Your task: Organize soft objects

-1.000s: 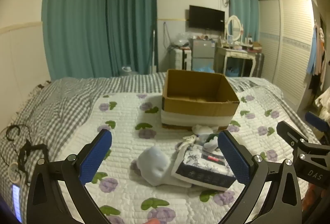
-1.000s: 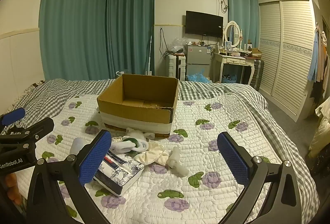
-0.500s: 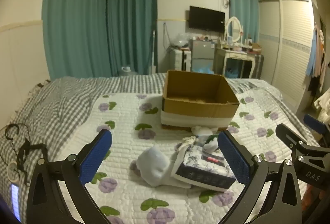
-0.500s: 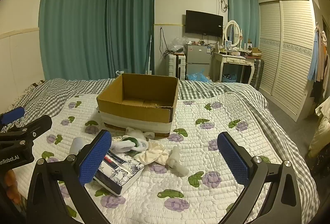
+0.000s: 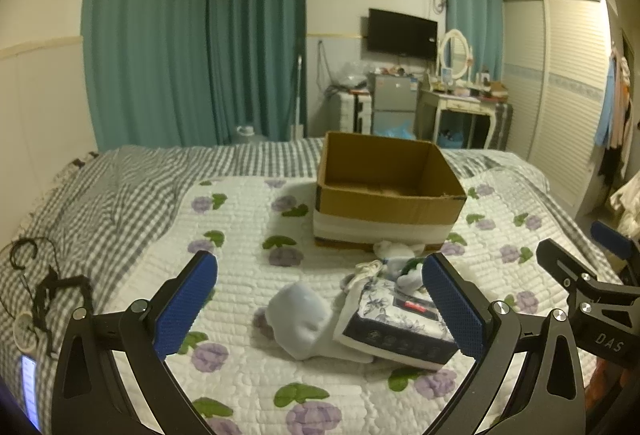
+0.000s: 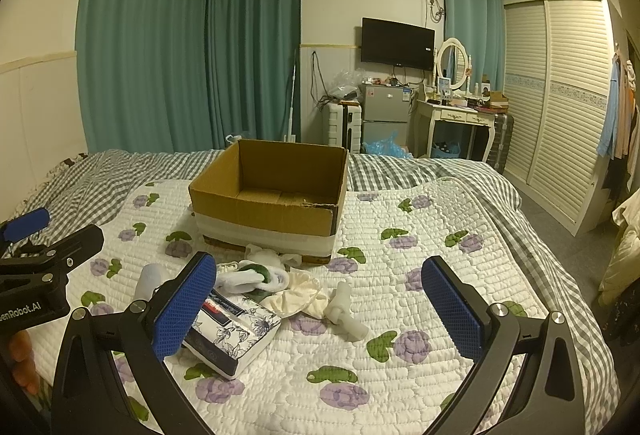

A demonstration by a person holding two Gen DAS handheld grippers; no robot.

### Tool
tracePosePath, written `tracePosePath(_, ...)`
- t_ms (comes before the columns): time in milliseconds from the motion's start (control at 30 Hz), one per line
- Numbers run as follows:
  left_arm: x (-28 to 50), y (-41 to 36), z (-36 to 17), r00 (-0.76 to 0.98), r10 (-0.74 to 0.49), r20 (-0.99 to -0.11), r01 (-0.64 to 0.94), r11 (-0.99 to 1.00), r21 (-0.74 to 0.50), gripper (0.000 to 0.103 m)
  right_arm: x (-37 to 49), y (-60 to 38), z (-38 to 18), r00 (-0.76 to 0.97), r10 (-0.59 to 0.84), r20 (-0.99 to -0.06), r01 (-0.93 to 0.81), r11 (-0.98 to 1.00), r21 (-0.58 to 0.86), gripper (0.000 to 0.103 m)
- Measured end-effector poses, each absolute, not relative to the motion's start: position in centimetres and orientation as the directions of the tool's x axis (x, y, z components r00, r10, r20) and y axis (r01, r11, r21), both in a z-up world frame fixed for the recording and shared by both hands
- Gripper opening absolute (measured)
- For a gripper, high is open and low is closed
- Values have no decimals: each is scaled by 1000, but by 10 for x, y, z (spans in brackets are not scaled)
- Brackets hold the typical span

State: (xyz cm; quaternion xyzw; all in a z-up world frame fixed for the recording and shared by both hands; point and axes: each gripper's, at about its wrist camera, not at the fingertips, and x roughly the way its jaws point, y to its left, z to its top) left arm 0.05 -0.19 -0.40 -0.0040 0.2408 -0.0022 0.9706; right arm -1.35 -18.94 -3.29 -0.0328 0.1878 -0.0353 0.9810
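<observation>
Socks (image 5: 304,319) lie between the left hand-held gripper's (image 5: 320,309) spread fingers, untouched.

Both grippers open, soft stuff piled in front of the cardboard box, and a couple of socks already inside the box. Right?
Not quite: the cardboard box is empty. The right wrist view shows its bare floor. The rest holds: left gripper and right gripper are open, and the socks lie piled in front of the box.
</observation>
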Motion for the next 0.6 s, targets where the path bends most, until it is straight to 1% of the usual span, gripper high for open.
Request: tracePosePath(600,0,6,-1,890,8,-456,-19,1000,-18,103,-12,-190,-34,925,-80,-373,56,996,-74,103)
